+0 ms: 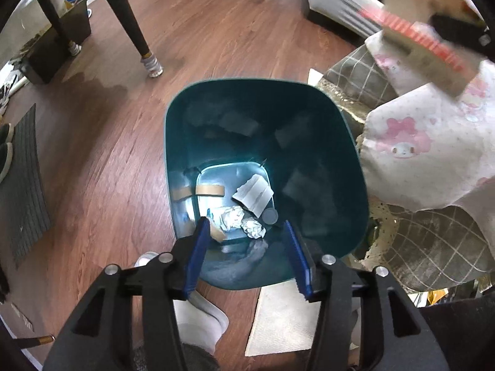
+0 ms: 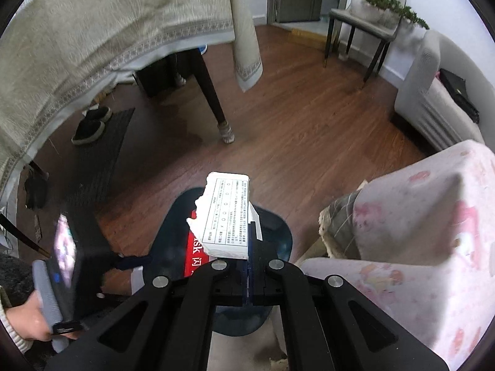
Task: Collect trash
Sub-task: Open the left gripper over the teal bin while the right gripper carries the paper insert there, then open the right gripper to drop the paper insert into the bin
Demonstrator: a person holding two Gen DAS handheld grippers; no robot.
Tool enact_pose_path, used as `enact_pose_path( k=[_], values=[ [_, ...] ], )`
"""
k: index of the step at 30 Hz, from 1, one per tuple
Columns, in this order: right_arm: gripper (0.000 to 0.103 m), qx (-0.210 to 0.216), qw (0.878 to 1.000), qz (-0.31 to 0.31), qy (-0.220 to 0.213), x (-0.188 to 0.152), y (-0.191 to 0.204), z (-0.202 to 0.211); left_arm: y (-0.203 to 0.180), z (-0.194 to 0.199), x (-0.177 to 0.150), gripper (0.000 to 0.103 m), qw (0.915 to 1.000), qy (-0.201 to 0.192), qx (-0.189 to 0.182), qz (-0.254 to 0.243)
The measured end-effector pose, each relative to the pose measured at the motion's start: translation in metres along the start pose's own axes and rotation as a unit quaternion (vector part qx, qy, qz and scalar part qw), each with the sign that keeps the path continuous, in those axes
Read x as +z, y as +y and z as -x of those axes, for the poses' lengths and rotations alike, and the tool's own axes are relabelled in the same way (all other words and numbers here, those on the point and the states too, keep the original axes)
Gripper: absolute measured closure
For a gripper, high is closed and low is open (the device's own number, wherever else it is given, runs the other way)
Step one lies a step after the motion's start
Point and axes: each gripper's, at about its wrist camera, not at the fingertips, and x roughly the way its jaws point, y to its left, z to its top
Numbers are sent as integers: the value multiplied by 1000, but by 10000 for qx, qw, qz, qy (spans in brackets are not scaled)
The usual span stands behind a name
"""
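A lived-in home, by the look of its wooden floor (image 2: 303,117). Around the teal trash bin (image 1: 334,142) stand a cloth-draped table (image 2: 92,31), a doormat with slippers (image 2: 89,126) beyond it, a grey chair (image 2: 368,18), a white sofa (image 2: 433,92) and a cartoon-print cover (image 1: 427,142) just beside the bin.

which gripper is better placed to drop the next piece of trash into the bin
Right. The right gripper is shut on the torn box, already above the teal bin. The left gripper is open and empty over the bin.
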Motion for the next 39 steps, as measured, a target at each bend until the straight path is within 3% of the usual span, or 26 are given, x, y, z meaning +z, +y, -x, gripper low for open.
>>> enact_pose_path(
  k=[10,15,22,36,38,39],
  values=[
    [103,-6,9985,7,548,-12,9,-37,2,58,11,55,9972,-727,-55,138],
    [103,13,9975,2,700,-15,15,-49,0,105,24,60,9916,-1265,-212,158],
    [103,-23,9945,118,1037,-26,24,-70,-16,161,30,67,9822,-1870,-151,-107],
    [103,-182,9834,416,1758,-51,38,-110,-9,213,32,70,9688,-2424,-518,35],
    [99,-214,9819,443,1830,-53,38,-114,-8,219,32,70,9668,-2493,-553,63],
    [85,-231,9811,473,1861,-55,39,-114,-9,222,33,70,9658,-2530,-561,58]
  ],
)
